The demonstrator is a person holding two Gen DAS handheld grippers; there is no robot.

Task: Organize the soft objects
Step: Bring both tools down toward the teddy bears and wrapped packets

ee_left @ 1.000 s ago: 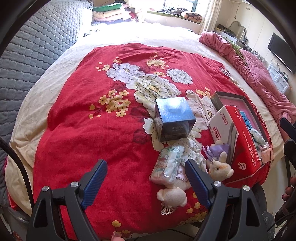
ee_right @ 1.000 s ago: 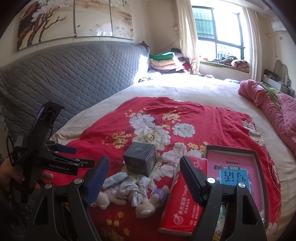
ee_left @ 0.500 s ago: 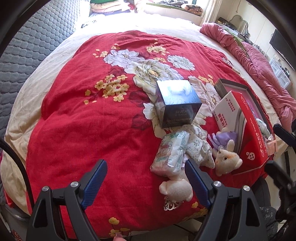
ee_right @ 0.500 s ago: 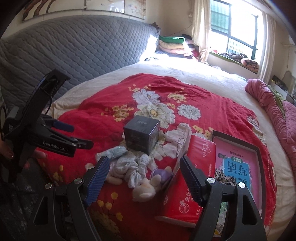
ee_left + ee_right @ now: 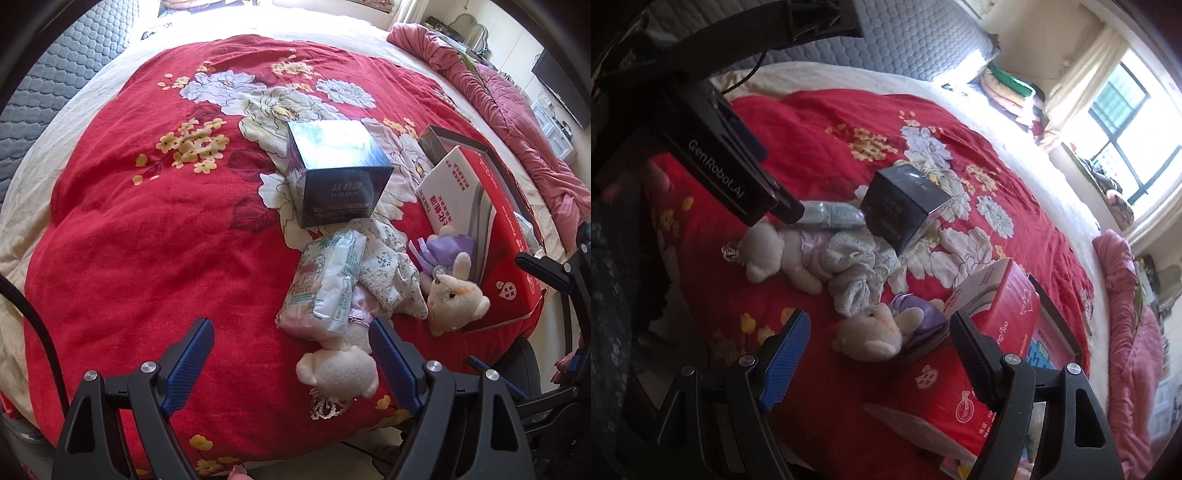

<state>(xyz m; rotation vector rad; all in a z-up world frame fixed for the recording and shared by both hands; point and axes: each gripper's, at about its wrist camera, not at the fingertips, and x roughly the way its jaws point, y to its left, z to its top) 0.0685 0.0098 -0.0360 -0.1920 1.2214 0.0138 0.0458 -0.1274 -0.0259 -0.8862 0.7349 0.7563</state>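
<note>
On the red flowered bedspread [image 5: 155, 236] lies a heap of soft things. A white teddy bear [image 5: 338, 367] lies near the front edge, a plastic tissue packet [image 5: 325, 282] beside it, a crumpled pale cloth [image 5: 388, 273] and a cream plush toy in a purple dress [image 5: 456, 295]. My left gripper [image 5: 291, 354] hangs open above the white bear and the packet, touching neither. My right gripper [image 5: 877, 341] is open too, low over the cream plush toy [image 5: 870, 332], with the white bear [image 5: 768, 251] and cloth [image 5: 855, 273] farther left.
A dark blue cube box [image 5: 338, 171] stands behind the heap. A red tissue carton [image 5: 476, 236] leans on an open flat box [image 5: 1052, 332] at the right. A pink quilt [image 5: 517, 122] runs along the bed's right side; a grey padded headboard [image 5: 905, 48] is behind.
Both grippers have come down toward the heap. The right one rolled strongly, so its view now tilts, and it moved close over the cream plush toy. Jaw openings are unchanged.
</note>
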